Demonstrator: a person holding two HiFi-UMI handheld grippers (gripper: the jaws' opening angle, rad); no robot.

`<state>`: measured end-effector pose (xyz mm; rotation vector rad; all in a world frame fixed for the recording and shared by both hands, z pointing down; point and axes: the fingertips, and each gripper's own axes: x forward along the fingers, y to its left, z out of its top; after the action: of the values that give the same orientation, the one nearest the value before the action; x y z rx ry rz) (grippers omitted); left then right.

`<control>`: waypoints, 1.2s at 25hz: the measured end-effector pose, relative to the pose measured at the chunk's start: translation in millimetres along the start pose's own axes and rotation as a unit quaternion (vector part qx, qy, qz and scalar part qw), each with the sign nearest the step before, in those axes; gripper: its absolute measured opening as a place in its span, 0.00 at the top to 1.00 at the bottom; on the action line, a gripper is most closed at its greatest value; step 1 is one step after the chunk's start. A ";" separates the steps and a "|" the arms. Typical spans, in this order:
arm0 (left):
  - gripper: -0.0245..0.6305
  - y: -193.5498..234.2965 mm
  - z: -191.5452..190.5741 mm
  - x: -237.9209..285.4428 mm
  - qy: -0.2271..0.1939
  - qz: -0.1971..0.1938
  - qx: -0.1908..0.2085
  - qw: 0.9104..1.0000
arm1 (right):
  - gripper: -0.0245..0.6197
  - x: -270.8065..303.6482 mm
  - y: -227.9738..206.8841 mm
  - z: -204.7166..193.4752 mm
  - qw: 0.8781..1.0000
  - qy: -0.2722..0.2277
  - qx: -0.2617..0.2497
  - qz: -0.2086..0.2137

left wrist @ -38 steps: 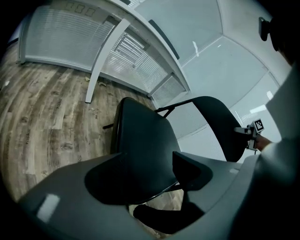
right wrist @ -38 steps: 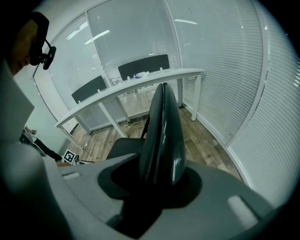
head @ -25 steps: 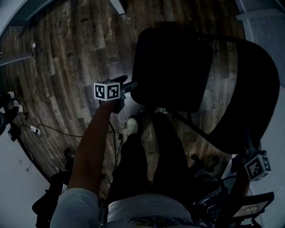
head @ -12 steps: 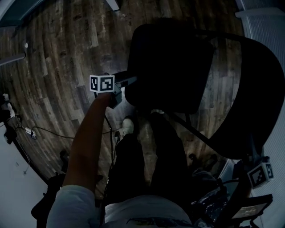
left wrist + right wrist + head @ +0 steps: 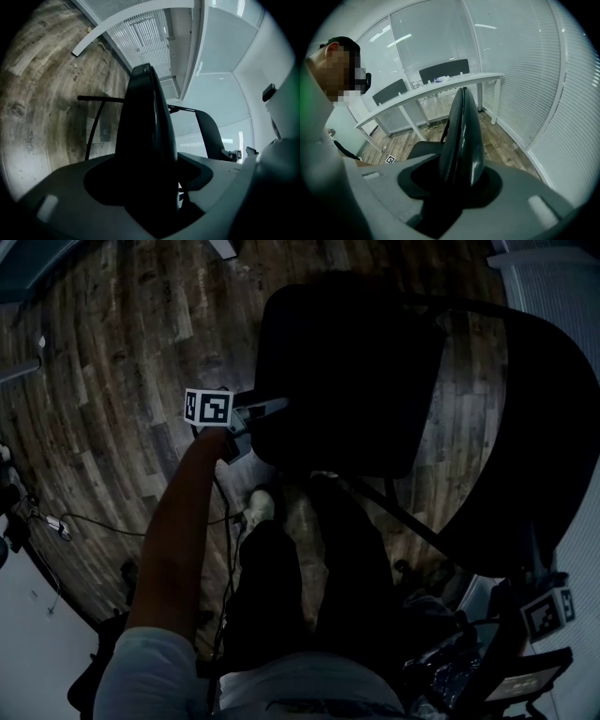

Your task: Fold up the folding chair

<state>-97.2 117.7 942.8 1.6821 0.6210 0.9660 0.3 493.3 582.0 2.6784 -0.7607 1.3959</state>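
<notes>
Enclosing room: glass walls hung with white blinds (image 5: 543, 84); dark wood-plank floor (image 5: 112, 352).
Tabletop (image 5: 440, 86): one, long and white, along the blinds; two dark chair backs (image 5: 443, 71) behind it show only in the right gripper view.
Folding chair (image 5: 356, 381): one, black, on the floor before the person, seat and backrest spread apart.
Right tongs (image 5: 459, 180): clamped on the folding chair's backrest edge.
Left tongs (image 5: 150, 187): just closing round the seat edge, with light beside one jaw.
Cable (image 5: 103, 521): one, head view only.

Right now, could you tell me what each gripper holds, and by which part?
The right gripper grips the black folding chair's curved backrest edge. The left gripper has the seat's edge between jaws that have just been closing; contact unclear.
</notes>
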 end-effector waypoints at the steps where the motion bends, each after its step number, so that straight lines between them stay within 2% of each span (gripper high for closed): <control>1: 0.48 0.6 -0.3 0.0 -0.001 -0.004 -0.004 1.000 | 0.75 -0.7 -2.1 -2.1 1.000 0.000 -0.003 0.001; 8: 0.50 -3.7 -2.2 -1.4 0.001 -0.001 -0.013 1.000 | 0.76 0.7 8.2 12.1 1.000 -0.023 0.015 0.003; 11: 0.50 -3.3 -5.9 -0.4 0.000 0.006 -0.016 1.000 | 0.77 4.2 11.2 11.8 0.999 -0.021 0.020 0.024; 14: 0.50 -8.3 -8.1 -2.5 -0.003 0.011 -0.019 1.000 | 0.78 13.8 40.6 29.0 0.998 -0.021 0.027 0.045; 17: 0.51 -16.3 -13.9 -2.8 -0.004 0.009 -0.025 1.000 | 0.79 18.4 55.9 39.1 0.998 -0.020 0.008 0.064; 22: 0.56 -42.9 -18.7 -0.7 0.001 -0.002 -0.032 0.999 | 0.81 -4.9 24.0 32.3 0.999 -0.015 0.025 0.032; 24: 0.57 -56.9 -19.6 1.5 0.004 -0.002 -0.031 1.000 | 0.81 -11.9 23.9 38.5 0.999 -0.014 0.002 0.039; 27: 0.59 -76.2 -20.9 6.3 0.012 0.002 -0.029 1.000 | 0.83 -22.7 24.0 43.2 0.998 -0.020 0.015 0.051; 30: 0.60 -92.0 -24.5 10.2 0.018 0.011 -0.026 0.999 | 0.85 -31.4 21.4 43.6 0.998 -0.018 0.007 0.056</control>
<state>-106.9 167.5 861.7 1.6315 0.5967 1.0210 9.4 476.7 527.4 2.7168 -0.9199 1.3847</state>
